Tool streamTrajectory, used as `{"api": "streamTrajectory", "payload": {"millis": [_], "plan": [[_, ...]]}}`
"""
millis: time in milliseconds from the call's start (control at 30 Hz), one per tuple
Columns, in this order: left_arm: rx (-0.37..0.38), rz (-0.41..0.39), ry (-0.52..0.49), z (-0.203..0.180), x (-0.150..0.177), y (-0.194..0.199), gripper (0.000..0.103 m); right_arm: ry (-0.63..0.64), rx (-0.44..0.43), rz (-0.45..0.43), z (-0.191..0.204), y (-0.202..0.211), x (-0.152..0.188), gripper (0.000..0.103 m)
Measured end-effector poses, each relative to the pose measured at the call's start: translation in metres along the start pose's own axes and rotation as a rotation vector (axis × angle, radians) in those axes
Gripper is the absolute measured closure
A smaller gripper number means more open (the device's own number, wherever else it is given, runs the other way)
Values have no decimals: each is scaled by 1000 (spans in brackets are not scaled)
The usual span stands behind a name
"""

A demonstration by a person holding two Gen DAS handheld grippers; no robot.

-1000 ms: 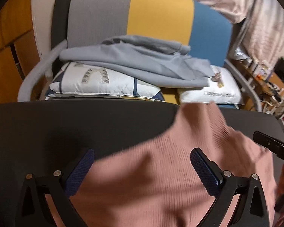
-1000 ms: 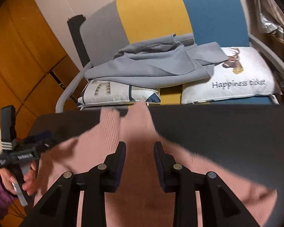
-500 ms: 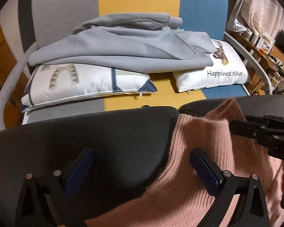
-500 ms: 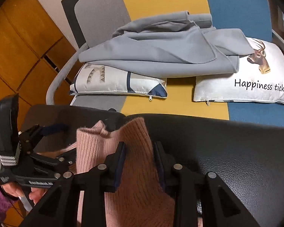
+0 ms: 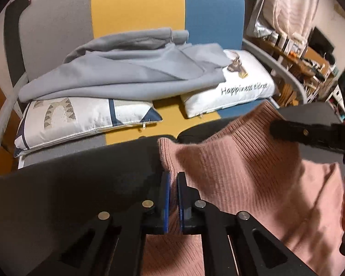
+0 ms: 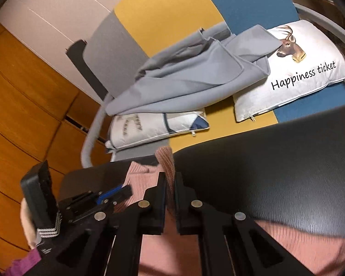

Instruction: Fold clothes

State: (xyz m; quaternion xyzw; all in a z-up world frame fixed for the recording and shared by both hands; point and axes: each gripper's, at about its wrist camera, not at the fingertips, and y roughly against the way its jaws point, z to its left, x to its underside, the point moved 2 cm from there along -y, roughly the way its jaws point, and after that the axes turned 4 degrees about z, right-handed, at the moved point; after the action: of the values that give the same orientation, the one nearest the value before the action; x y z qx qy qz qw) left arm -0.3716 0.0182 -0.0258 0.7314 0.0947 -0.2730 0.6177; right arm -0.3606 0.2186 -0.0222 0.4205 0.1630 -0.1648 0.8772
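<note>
A pink ribbed sweater [image 5: 241,172] is lying on a dark table [image 5: 69,195], its ribbed end bunched at the far edge. The left gripper [image 5: 172,179] is pinching that ribbed hem at its left corner, jaws closed almost flat with only knit between the blue pads. The right gripper [image 6: 170,179] is gripping the same end further right, its jaws likewise nearly together with a fold of ribbing standing up between them. In the left wrist view the right gripper's black fingers are reaching in from the right onto the knit; in the right wrist view the left gripper is sitting to the lower left, held by a hand [image 6: 26,227] in a purple sleeve [image 6: 23,264]. Beyond both grippers, past the table edge, a grey garment [image 5: 126,73] is lying over two white cushions [image 5: 241,87] on a grey, yellow and blue chair [image 5: 138,7].
</note>
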Motion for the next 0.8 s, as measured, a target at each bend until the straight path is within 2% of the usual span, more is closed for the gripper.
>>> {"api": "streamTrajectory", "payload": {"millis": [167,233,300,400,500,567,633,667,800], "plan": [[42,-117,-9,2,7,52,97,1,-85,-40,16,43,26,98],[77,-173,-10,4,18,80,97,8,-115,-60,23,63,46,98],[95,-241,-23,0,37,108,97,18,-130,-80,27,80,70,98],[110,-285,-33,-7,74,134,97,20,-103,-104,23,96,112,98],[116,-289,-13,-15,117,142,97,-3,-60,-110,11,96,151,97],[118,-263,5,-20,143,138,97,1,36,-91,2,89,175,94],[108,-222,35,-22,170,131,97,-22,117,-75,-8,85,196,80],[100,-200,49,-23,182,128,97,-48,150,-68,-14,85,205,83],[117,-158,171,-6,220,133,97,-282,-8,-169,-38,113,227,79]]}}
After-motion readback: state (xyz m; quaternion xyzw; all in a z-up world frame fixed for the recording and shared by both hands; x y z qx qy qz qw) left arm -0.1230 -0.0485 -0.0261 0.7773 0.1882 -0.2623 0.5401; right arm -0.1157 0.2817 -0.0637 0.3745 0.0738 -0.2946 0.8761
